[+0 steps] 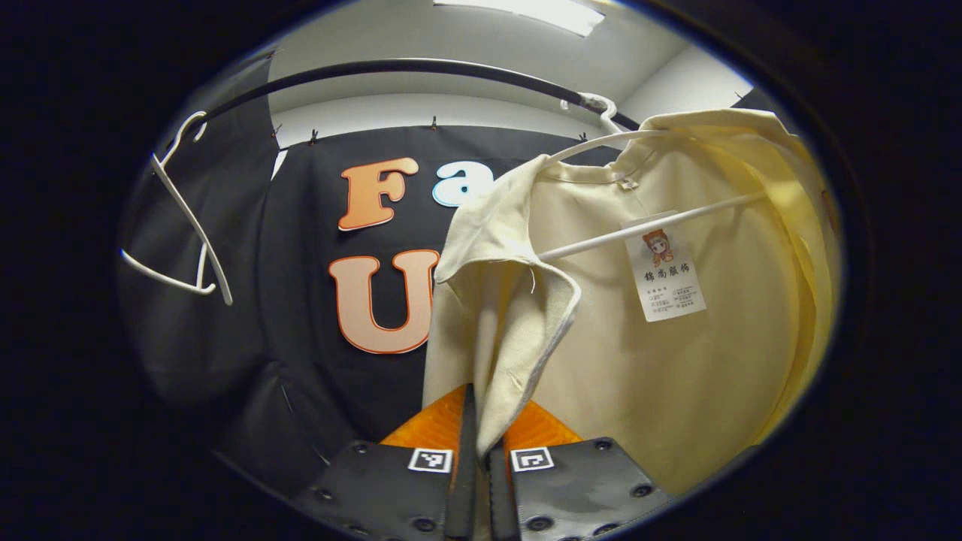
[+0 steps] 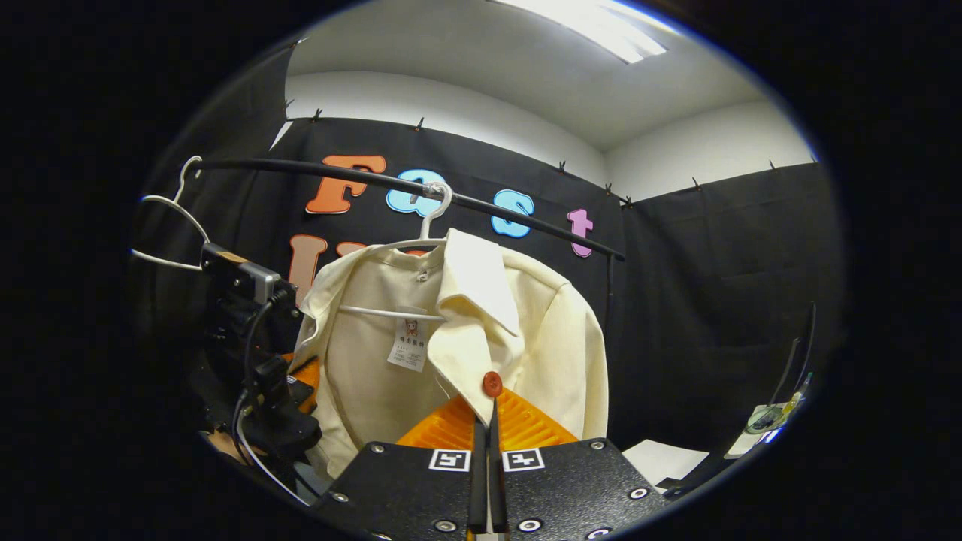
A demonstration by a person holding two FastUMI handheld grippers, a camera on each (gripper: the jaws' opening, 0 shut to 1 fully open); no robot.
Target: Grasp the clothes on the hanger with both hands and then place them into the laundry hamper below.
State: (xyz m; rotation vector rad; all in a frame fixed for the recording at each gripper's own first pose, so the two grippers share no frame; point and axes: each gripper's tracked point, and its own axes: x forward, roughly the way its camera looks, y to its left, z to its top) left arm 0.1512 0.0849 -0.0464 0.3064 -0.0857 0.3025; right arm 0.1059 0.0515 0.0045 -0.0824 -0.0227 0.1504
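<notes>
Right gripper view: one shirt [image 2: 526, 330], two hangers [image 2: 391, 309]; both grippers' fingers [image 2: 518, 424] pinch it.

Cream cloth jacket [image 2: 518, 330]: plain, unpatterned; one round red button [image 2: 492, 384] on the near front edge; white sewn-in label [image 1: 665, 274] with a small orange figure and dark print. White plastic hanger [image 1: 646, 225] under it. Spare white hanger [image 1: 184, 218], far left. Black metal rail [image 2: 391, 182]. White ceiling [image 2: 481, 68].
</notes>
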